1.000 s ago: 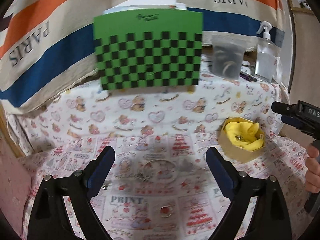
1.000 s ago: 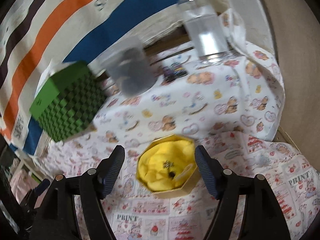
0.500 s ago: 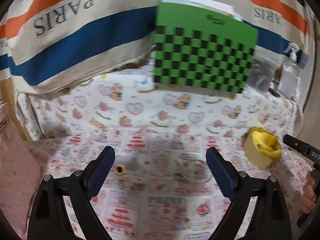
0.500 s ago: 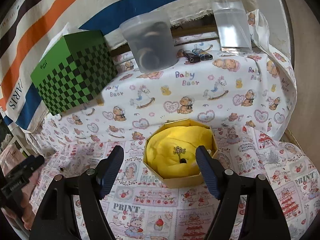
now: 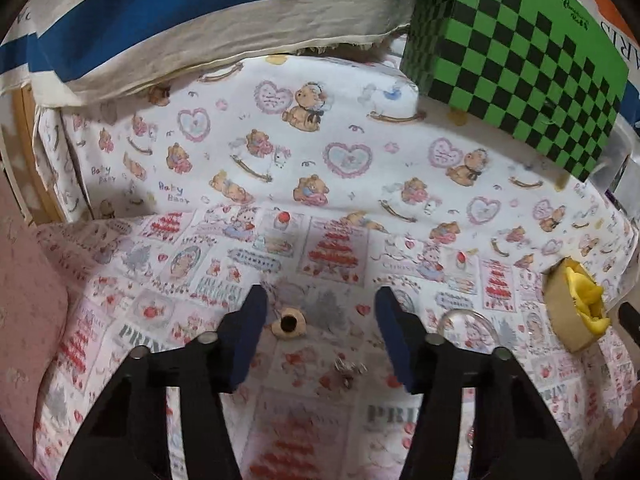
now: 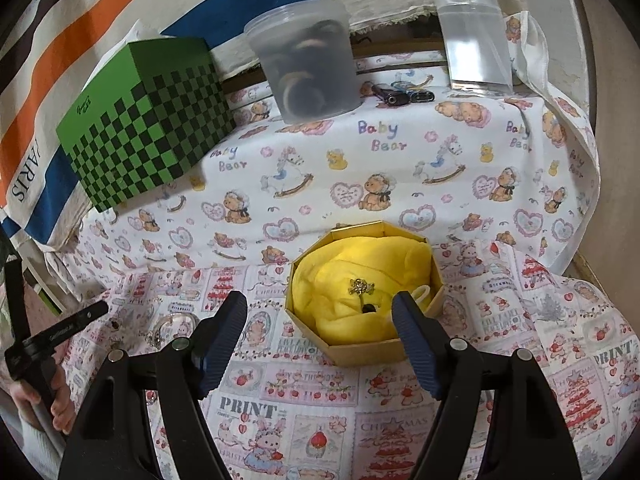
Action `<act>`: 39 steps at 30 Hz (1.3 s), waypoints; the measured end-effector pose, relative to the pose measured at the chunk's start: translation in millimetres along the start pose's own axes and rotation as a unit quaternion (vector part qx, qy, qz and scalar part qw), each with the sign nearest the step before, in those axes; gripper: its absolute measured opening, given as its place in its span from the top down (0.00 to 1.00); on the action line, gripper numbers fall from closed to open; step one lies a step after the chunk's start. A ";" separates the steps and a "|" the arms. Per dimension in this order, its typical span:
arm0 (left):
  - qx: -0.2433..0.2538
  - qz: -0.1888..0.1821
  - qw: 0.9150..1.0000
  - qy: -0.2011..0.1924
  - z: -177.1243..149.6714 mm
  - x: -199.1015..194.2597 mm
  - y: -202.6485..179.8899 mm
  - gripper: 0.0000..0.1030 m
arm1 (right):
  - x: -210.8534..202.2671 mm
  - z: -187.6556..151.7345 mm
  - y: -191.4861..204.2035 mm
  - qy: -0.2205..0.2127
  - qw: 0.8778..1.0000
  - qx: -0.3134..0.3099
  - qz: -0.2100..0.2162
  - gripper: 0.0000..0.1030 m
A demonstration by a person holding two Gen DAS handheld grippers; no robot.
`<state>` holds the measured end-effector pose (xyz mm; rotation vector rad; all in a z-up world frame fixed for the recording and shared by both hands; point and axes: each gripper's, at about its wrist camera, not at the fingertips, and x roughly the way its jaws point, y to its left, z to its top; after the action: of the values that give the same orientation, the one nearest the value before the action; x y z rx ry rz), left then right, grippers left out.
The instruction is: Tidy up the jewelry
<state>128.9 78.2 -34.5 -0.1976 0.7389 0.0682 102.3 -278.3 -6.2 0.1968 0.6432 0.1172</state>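
My left gripper (image 5: 320,312) is open and low over the printed cloth. A small tan ring-shaped piece (image 5: 289,323) lies just inside its left finger. A small silver jewel (image 5: 349,370) lies nearer, between the fingers. A clear bangle (image 5: 468,326) lies to the right. The gold octagonal box (image 6: 366,292) with yellow lining holds a gold flower piece (image 6: 361,287) and a white ring (image 6: 422,293). My right gripper (image 6: 320,320) is open and empty just in front of the box. The box also shows in the left wrist view (image 5: 570,312).
A green checkered box (image 6: 148,120) stands at the back left, also in the left wrist view (image 5: 516,52). A frosted plastic tub (image 6: 308,60) with bangles and a clear spray bottle (image 6: 474,28) stand at the back. A striped PARIS cloth (image 5: 200,20) hangs behind.
My left gripper has swung left and dropped lower, bringing the tan piece between its fingers. My right gripper has steadied in front of the gold box.
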 end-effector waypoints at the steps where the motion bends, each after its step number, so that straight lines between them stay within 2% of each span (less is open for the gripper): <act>1: -0.003 0.008 1.000 0.001 0.1 3.7 1.6 0.55 | 0.4 -0.2 0.4 0.000 1.000 -0.001 -0.001 0.26; 5: -0.022 0.011 0.999 0.025 1.2 21.1 10.9 0.63 | 2.9 -0.8 0.6 0.005 1.000 -0.003 -0.003 0.26; 8: -0.007 0.040 0.999 0.034 0.2 27.8 8.2 0.70 | 4.9 -0.8 -0.7 0.007 1.000 -0.003 -0.005 0.25; 12: -0.017 0.035 0.998 0.055 -1.2 33.7 11.5 0.79 | 8.6 -1.0 -1.2 0.015 1.000 -0.003 -0.004 0.25; 17: -0.021 0.033 0.998 0.058 -1.8 35.2 15.3 0.91 | 11.0 -1.8 -0.7 0.019 1.000 -0.006 -0.007 0.25; 25: -0.020 0.023 0.998 0.051 -1.8 25.5 11.2 0.91 | 12.0 -1.4 -2.6 0.021 1.000 -0.004 -0.008 0.25; 32: -0.002 0.018 1.000 0.011 -1.3 -16.7 -5.7 0.91 | 11.1 -2.2 -1.2 0.020 1.000 -0.008 -0.009 0.25; 34: -0.001 0.029 1.000 0.003 -1.5 -26.9 -10.5 0.91 | 10.4 -3.0 0.2 0.020 1.000 -0.010 -0.009 0.25; 39: -0.001 0.014 1.000 -0.027 0.8 -41.5 -10.7 0.91 | 9.1 -4.6 5.1 0.022 0.999 -0.021 -0.015 0.25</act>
<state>100.2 68.2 -4.3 -0.1861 0.6883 0.0998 106.5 -271.1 -14.0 0.1453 0.6861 0.1068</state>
